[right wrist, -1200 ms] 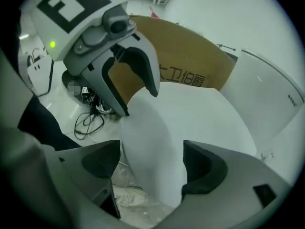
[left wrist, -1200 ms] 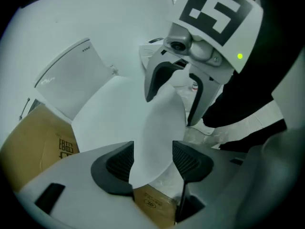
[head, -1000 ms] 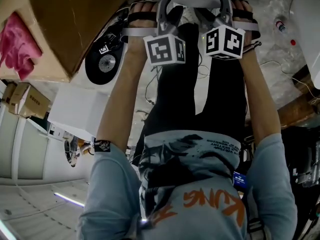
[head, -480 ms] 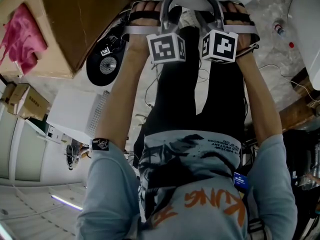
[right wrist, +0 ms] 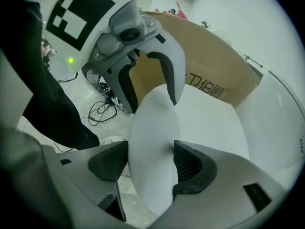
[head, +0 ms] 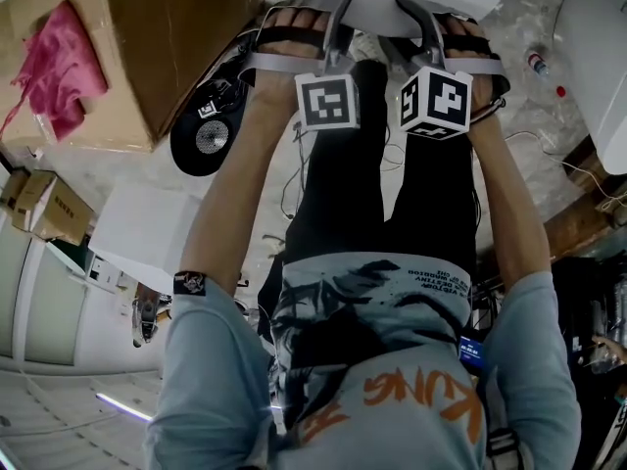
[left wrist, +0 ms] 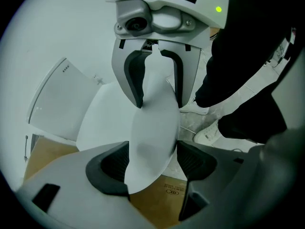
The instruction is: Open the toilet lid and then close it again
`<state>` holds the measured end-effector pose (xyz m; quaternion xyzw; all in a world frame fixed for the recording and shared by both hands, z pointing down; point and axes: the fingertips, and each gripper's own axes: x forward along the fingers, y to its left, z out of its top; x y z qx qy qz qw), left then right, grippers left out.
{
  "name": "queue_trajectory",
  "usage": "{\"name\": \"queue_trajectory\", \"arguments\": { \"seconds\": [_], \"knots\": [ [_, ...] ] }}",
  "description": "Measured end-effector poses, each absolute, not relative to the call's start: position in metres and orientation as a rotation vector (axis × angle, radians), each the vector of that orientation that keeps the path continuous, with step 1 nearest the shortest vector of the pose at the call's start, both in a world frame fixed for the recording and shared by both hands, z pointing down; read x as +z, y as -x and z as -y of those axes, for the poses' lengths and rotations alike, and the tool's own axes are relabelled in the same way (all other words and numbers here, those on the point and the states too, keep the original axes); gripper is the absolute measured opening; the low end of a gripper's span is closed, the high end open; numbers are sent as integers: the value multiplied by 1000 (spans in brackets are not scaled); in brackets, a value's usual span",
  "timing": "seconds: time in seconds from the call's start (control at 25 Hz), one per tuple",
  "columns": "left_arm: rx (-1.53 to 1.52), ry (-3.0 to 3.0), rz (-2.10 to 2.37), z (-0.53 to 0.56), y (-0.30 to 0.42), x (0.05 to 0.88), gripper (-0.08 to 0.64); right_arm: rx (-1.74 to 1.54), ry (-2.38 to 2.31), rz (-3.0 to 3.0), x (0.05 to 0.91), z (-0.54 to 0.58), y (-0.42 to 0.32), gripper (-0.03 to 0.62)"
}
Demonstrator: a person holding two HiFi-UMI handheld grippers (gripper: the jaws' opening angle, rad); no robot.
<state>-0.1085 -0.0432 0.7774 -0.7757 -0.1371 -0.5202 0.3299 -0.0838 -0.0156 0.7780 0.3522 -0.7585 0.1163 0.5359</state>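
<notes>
White plastic, the rounded toilet lid (left wrist: 152, 128) sits just beside the brown cardboard box (right wrist: 209, 75); the left gripper (left wrist: 152, 160), jaws just eased wider, and the right gripper (right wrist: 151, 162), jaws just narrowed, each pinch its rim between both pads

Left gripper (left wrist: 152, 159) jaws wider, right gripper (right wrist: 150, 163) tighter

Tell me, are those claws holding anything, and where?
The lid, by its edge: the right gripper has just closed on it; the left gripper, pads touching it, has just been opening a little.
</notes>
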Motion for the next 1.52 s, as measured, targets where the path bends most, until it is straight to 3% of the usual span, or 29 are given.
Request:
{"name": "queue_trajectory", "arguments": {
  "seconds": [0.28, 0.44, 0.96, 1.32, 1.44, 1.52],
  "knots": [
    [-1420, 2079, 362, 46, 104, 749, 323, 377, -870, 1851, 750, 21, 82, 306],
    [-1378, 2067, 356, 47, 108, 727, 342, 456, -939, 1869, 728, 17, 82, 266],
    [-1161, 1986, 312, 62, 105, 656, 360, 250, -1012, 1816, 655, 26, 79, 219],
    [-965, 2011, 158, 94, 68, 550, 359, 173, -1211, 1795, 555, 48, 42, 184],
    [-903, 2020, 108, 107, 51, 513, 324, 131, -1304, 1784, 517, 61, 22, 149],
    [-846, 2024, 73, 116, 36, 491, 254, 93, -1377, 1771, 492, 72, 6, 110]
  ]
}}
